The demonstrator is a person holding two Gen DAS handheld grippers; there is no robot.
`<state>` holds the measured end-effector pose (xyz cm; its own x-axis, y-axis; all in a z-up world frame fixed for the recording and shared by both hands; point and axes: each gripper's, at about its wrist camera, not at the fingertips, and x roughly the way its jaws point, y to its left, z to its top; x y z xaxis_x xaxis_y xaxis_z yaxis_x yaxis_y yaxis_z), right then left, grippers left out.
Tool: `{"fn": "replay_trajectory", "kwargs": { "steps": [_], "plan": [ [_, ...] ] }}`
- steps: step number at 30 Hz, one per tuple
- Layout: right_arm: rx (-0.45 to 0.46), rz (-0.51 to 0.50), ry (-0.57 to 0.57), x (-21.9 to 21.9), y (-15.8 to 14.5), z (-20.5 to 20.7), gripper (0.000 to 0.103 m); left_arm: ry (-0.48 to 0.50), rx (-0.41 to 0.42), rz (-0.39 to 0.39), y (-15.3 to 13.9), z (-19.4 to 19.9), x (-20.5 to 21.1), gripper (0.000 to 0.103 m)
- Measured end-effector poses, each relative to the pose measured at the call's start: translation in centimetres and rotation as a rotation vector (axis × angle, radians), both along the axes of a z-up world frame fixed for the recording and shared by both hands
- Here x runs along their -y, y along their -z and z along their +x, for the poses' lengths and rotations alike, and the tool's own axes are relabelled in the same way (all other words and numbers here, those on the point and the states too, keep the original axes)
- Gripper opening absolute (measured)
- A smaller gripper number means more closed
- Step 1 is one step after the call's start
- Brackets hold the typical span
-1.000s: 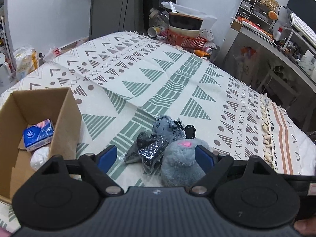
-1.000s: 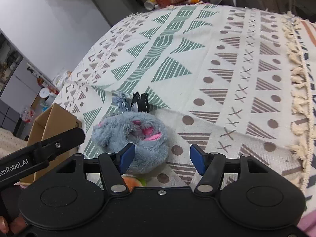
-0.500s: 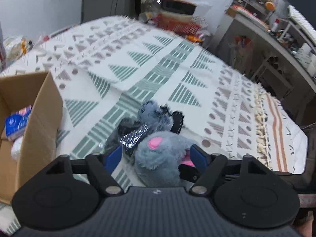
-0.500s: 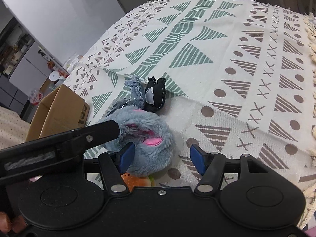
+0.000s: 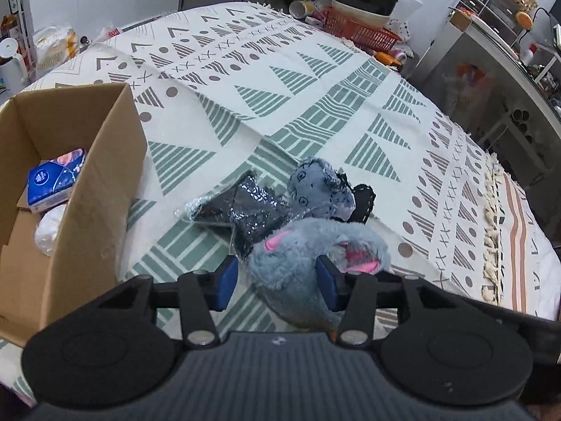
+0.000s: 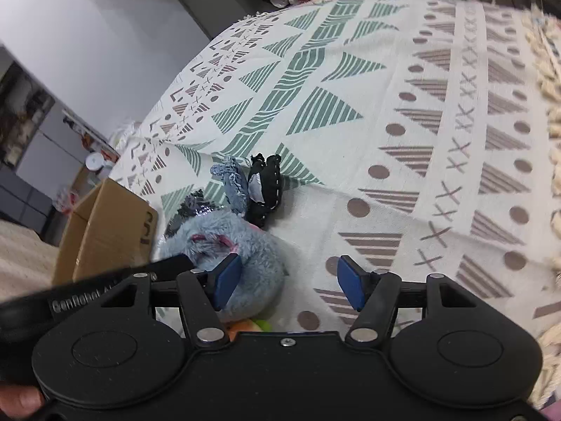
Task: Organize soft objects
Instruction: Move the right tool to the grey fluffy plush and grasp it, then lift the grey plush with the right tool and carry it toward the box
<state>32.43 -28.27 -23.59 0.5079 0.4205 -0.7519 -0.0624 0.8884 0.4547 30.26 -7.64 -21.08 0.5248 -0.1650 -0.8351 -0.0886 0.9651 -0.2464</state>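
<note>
A grey plush toy with pink ears (image 5: 308,256) lies on the patterned bedspread (image 5: 315,105). My left gripper (image 5: 277,277) is closed around it, a blue pad on each side. The plush also shows in the right wrist view (image 6: 224,238), with the left gripper's arm (image 6: 105,280) across it. My right gripper (image 6: 287,280) is open and empty just right of the plush. Beyond lie a shiny black packet (image 5: 238,207), a grey-blue cloth doll (image 5: 319,189) and a black stitched item (image 5: 363,200). An open cardboard box (image 5: 98,189) stands at the left.
The box holds a blue tissue pack (image 5: 56,182) and a white bundle (image 5: 49,231). An orange basket (image 5: 368,31) and bowls sit beyond the bed's far edge. A desk and shelves (image 5: 498,80) stand at the right. An orange-green item (image 6: 245,326) lies under the plush.
My left gripper has narrowed onto the grey plush and the plush now sits higher between its pads. The right gripper has stayed open beside it.
</note>
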Motion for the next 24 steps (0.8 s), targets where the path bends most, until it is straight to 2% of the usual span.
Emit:
{"fn": "replay_trajectory", "kwargs": {
  "steps": [4, 12, 17, 22, 24],
  "plan": [
    [-0.026, 0.068, 0.019, -0.3, 0.4, 0.5, 0.054, 0.003, -0.005, 0.005, 0.0, 0.0, 0.0, 0.047],
    [-0.072, 0.168, 0.036, -0.6, 1.5, 0.9, 0.028, -0.01, -0.023, -0.028, 0.5, 0.0, -0.6, 0.047],
    [-0.073, 0.181, 0.026, -0.7, 1.4, 0.7, 0.024, -0.036, -0.049, -0.11, 1.1, 0.3, -1.3, 0.044],
    [-0.077, 0.179, 0.021, -0.8, 1.3, 0.5, 0.024, -0.062, -0.048, -0.145, 1.6, 0.5, -1.5, 0.04],
    [-0.097, 0.197, 0.034, -0.5, 1.4, 0.5, 0.029, -0.06, -0.042, -0.144, 1.5, 0.4, -1.4, 0.039]
  ]
}}
